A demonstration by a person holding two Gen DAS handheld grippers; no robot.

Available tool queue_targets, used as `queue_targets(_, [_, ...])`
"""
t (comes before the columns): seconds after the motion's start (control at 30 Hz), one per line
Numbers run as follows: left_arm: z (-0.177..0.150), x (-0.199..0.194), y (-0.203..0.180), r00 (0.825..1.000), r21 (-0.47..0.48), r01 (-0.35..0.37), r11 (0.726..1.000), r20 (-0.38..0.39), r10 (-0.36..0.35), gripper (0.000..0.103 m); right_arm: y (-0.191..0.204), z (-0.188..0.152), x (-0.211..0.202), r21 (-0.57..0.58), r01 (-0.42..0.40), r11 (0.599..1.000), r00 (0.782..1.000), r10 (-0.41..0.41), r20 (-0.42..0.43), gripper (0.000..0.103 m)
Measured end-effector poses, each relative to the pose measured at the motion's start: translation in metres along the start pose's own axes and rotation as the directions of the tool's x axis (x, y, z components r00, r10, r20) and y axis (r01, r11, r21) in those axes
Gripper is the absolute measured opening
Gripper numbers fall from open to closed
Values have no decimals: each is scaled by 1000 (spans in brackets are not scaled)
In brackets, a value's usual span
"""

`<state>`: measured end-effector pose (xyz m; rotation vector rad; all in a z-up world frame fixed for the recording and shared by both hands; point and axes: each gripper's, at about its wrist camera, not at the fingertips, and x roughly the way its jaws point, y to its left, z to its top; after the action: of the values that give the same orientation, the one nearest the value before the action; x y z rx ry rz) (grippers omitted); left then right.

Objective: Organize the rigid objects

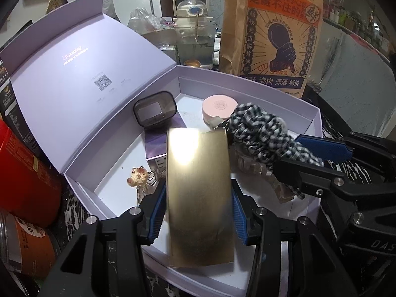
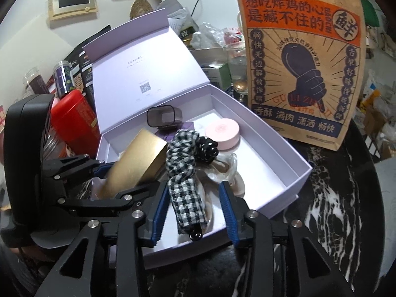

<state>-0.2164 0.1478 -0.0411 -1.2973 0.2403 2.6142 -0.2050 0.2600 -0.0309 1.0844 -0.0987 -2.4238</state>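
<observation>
A lavender gift box [image 1: 284,104] [image 2: 284,198] lies open on the table, its lid tipped back. My left gripper [image 1: 198,185] [image 2: 118,178] is shut on a gold box [image 1: 198,222] [image 2: 138,158], tilted over the box's near left part. A black-and-white checked hair bow [image 2: 184,173] [image 1: 257,128] lies between the jaws of my right gripper [image 2: 193,185] [image 1: 289,153]. The right pad stands clear of it, so that gripper is open. Inside the box are a pink round tin [image 1: 219,107] [image 2: 222,132], a dark translucent case [image 1: 154,111] [image 2: 163,116], a small purple carton [image 1: 156,146] and a clear claw clip [image 2: 227,168].
A tall brown paper bag [image 1: 272,37] [image 2: 297,61] stands right behind the box. A red tin [image 1: 22,173] [image 2: 71,121] is close on the left, a glass jug [image 1: 193,32] behind. A small bug figurine [image 1: 137,175] lies in the box. Black marbled tabletop [image 2: 334,210] shows at the right.
</observation>
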Motion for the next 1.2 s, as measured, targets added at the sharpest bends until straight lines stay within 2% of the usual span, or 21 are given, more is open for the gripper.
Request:
queue_targets(0.07, [3,-1,-2,1000,7,-10,1000,19,10,46,0,0,-3,1,2,1000,1000,-2,2,44])
queue_targets(0.13, [4,-6,-4,999,12,-12,1000,32,12,46,-2,0,-7,10,9,1000,1000,-9,8,51])
queue_targets(0.3, [6,-10,-5,999,-5,-13,1000,33,14,46,-8,-1,-18,43,11,999,1000,-12,24,53])
queue_targets(0.6, [6,-11,-2,1000,-49,-8,999,11,8,48,-6,-3,-32,36,40,999,999,-41,31,54])
queue_targets(0.9, [3,-21,3,1000,-78,-5,997,-5,4,48,0,-4,-41,31,37,999,999,-38,34,62])
queue_targets(1.2, [3,-46,7,1000,-105,-2,994,23,5,48,12,-4,-65,10,53,999,996,-54,72,67])
